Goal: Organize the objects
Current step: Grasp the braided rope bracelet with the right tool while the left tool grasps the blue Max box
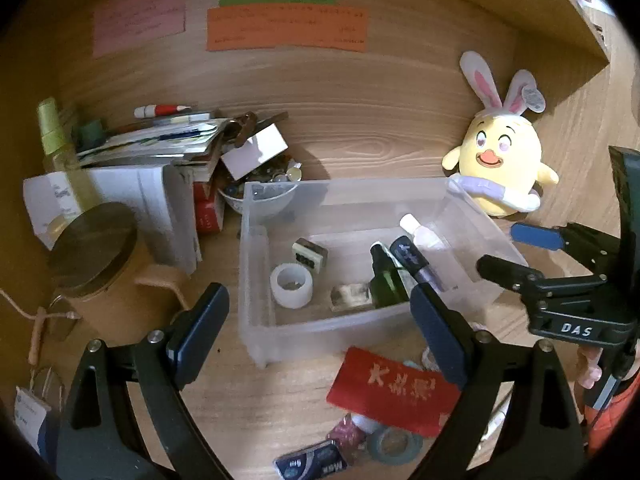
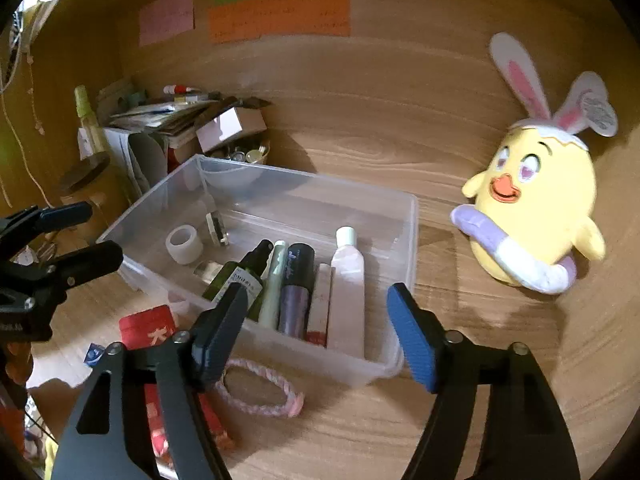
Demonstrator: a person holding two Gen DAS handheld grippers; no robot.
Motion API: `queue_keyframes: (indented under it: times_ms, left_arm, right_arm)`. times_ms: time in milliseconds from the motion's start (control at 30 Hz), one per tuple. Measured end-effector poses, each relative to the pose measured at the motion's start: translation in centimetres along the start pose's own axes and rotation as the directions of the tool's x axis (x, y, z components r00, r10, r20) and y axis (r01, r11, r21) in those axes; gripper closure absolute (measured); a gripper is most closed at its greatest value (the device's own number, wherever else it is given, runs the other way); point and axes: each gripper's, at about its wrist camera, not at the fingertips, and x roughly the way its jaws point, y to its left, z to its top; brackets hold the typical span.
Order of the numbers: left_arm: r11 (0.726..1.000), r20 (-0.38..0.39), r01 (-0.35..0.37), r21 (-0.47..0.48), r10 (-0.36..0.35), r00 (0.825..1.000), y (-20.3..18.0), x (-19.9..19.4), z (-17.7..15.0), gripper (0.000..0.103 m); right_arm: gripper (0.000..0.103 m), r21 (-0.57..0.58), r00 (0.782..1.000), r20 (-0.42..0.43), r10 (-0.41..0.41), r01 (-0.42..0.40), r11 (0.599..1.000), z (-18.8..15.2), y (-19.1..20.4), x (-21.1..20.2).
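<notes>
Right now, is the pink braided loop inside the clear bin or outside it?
Outside. The pink braided loop lies on the wooden desk, just in front of the clear bin.

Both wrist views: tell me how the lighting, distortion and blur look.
Left wrist view: dim and warm, fisheye bends the wooden back wall, black vignette at the corners, clear bin fairly sharp. Right wrist view: brighter, plush chick slightly smeared, glare patch on the desk beside it.

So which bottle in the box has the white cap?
The pale pink tube at the right end of the row in the clear plastic box. The dark green spray bottle and purple bottle have black caps.
</notes>
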Motion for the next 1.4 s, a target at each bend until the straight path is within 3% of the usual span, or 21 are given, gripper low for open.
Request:
queue_keyframes:
  times_ms: [433, 833, 933, 1300, 1333, 1400]
  left_arm:
    - [1.000, -0.052, -0.024, -0.001, 0.024, 0.998, 1.7, -2.6, -3.7, 0.006]
    - [1.000, -0.186, 0.015, 0.025, -0.010, 0.982, 2.4, -0.9, -8.7, 0.006]
    - [0.997, -0.220, 0.069, 0.036, -0.060, 0.974, 2.4, -0.3, -9.5, 0.006]
    - [0.982, -0.276, 0.138, 0.130, -0.098, 0.956, 0.8, 1.3, -10.2, 0.006]
    - [0.980, -0.278, 0.145, 0.138, -0.102, 0.955, 0.7, 1.2, -10.2, 0.009]
    - [0.974, -0.296, 0.169, 0.150, -0.119, 0.948, 0.4, 1.1, -10.5, 0.023]
  right_arm:
    - [0.025, 0.009, 1.000, 0.011, -0.012, 0.012, 1.000, -3.3, -0.4, -3.5]
    - [0.026, 0.055, 0.995, -0.096, -0.005, 0.011, 0.998, -6.1, -0.6, 0.0]
    - [0.036, 0.078, 0.990, -0.135, 0.036, -0.026, 0.997, -6.5, -0.7, 1.2]
    - [0.066, 0.120, 0.972, -0.206, 0.110, -0.087, 0.989, -6.5, -0.3, 3.9]
    - [0.071, 0.117, 0.972, -0.206, 0.109, -0.086, 0.989, -6.5, -0.2, 3.9]
    - [0.079, 0.118, 0.971, -0.207, 0.117, -0.094, 0.989, -6.5, -0.1, 4.0]
